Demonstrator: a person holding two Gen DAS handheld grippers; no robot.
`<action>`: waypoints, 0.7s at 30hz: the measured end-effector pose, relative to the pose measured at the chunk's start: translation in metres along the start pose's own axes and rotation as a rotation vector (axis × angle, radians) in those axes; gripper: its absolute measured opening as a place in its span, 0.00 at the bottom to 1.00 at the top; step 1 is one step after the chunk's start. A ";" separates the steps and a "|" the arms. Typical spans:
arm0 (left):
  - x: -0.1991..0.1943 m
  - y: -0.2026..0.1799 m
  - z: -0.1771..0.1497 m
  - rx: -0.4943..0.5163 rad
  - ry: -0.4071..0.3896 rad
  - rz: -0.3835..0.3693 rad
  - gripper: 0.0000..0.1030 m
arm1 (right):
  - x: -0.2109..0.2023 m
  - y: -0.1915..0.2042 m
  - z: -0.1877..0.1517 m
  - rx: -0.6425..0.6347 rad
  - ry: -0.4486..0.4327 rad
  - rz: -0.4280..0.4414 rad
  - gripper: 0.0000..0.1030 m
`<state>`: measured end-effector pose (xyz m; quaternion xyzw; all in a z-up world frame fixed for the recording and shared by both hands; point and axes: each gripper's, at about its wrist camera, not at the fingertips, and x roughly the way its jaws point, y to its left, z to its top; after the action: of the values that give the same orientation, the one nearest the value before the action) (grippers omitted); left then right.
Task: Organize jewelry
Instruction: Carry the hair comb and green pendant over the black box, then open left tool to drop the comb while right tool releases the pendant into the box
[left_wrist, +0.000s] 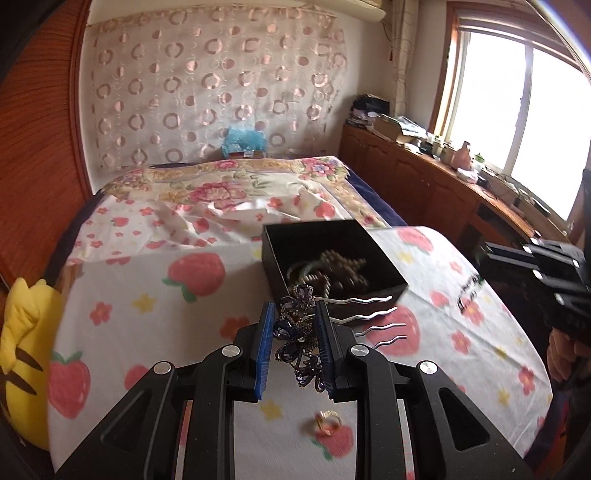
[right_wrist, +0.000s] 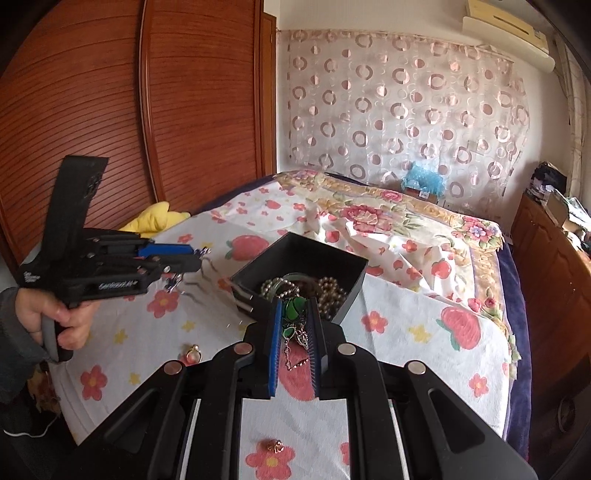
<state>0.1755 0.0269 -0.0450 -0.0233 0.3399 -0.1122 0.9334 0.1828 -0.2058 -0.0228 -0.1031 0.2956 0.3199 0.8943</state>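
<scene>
The left claw (left_wrist: 294, 341) is clamped on a purple jeweled hair comb (left_wrist: 301, 341), its wavy silver prongs sticking out to the right, just short of the black box (left_wrist: 384, 254). The right claw (right_wrist: 294, 341) pinches a green-stoned chain necklace (right_wrist: 293, 325) right at the box's near wall. The beads inside are blurred. Two small gold pieces lie on the strawberry-print tabletop (right_wrist: 406, 332) below the claws, too small to identify.

White lettering runs along my left gripper (right_wrist: 199, 264) and its black strap (both too blurred to make out); I can read nothing else.
</scene>
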 end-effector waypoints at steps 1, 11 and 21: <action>0.003 0.001 0.004 -0.001 -0.002 0.007 0.21 | 0.001 0.000 0.001 0.001 -0.001 -0.001 0.14; 0.045 0.006 0.044 -0.039 -0.012 0.044 0.21 | 0.004 -0.008 0.010 0.022 -0.023 -0.015 0.14; 0.088 -0.015 0.056 -0.011 0.042 0.056 0.21 | 0.004 -0.018 0.009 0.039 -0.022 -0.015 0.14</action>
<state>0.2733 -0.0090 -0.0556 -0.0165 0.3603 -0.0848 0.9288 0.2006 -0.2146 -0.0183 -0.0843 0.2909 0.3085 0.9017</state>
